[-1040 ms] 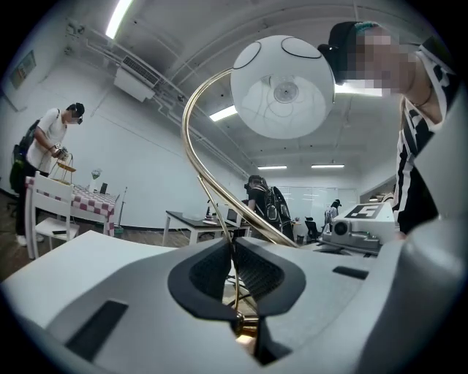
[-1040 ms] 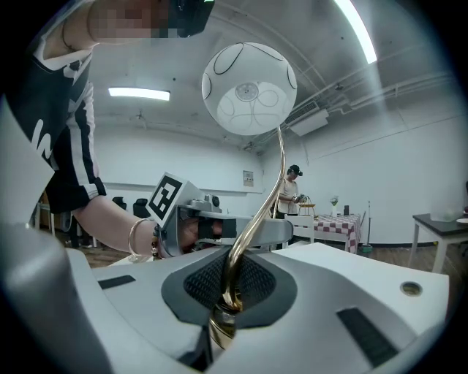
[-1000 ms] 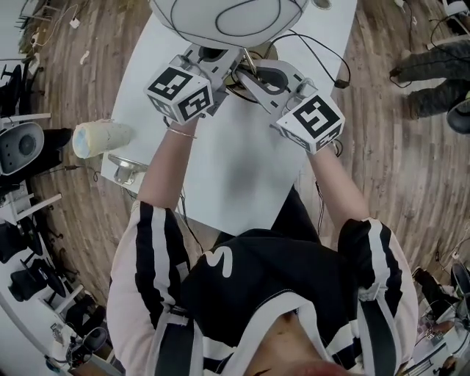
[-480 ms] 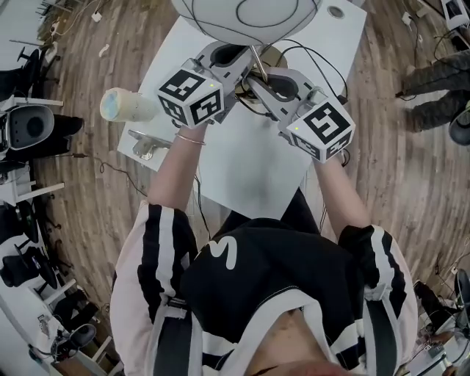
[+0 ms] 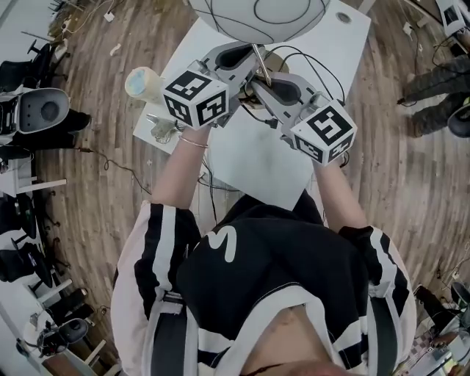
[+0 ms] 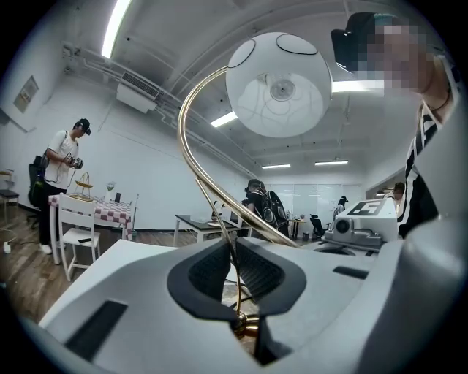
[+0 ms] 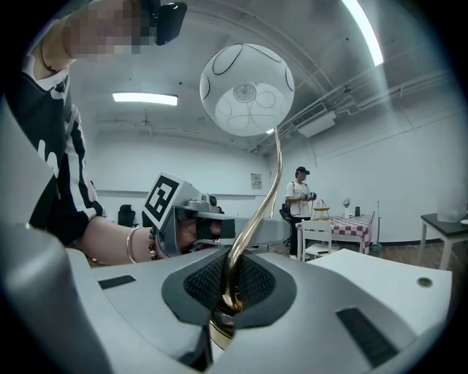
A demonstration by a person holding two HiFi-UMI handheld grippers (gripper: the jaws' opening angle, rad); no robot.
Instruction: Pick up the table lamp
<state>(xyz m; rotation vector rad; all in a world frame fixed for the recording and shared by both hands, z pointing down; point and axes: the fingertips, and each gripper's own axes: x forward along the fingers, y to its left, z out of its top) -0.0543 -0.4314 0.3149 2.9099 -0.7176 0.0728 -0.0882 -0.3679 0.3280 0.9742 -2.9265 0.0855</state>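
The table lamp has a white globe shade (image 5: 257, 13) with dark line marks and a curved gold stem (image 6: 196, 164). In the head view my left gripper (image 5: 244, 64) and right gripper (image 5: 261, 82) meet under the shade, above the white table (image 5: 257, 158). In the left gripper view my left gripper (image 6: 235, 281) is shut on the thin gold stem, with the shade (image 6: 278, 84) overhead. The right gripper view shows my right gripper (image 7: 227, 288) shut on the stem (image 7: 268, 193) just above a gold fitting, with the shade (image 7: 246, 89) high above. The lamp's foot is hidden by the grippers.
A second lamp with a pale cylindrical shade (image 5: 144, 82) and metal foot (image 5: 163, 129) sits at the table's left edge. A black cable (image 5: 317, 57) loops over the table's far side. Someone's legs (image 5: 439, 81) stand at right, office chairs (image 5: 40, 114) at left.
Both grippers have risen together with the lamp still clamped between them. The table and the second lamp now look smaller and have drifted up in the head view.
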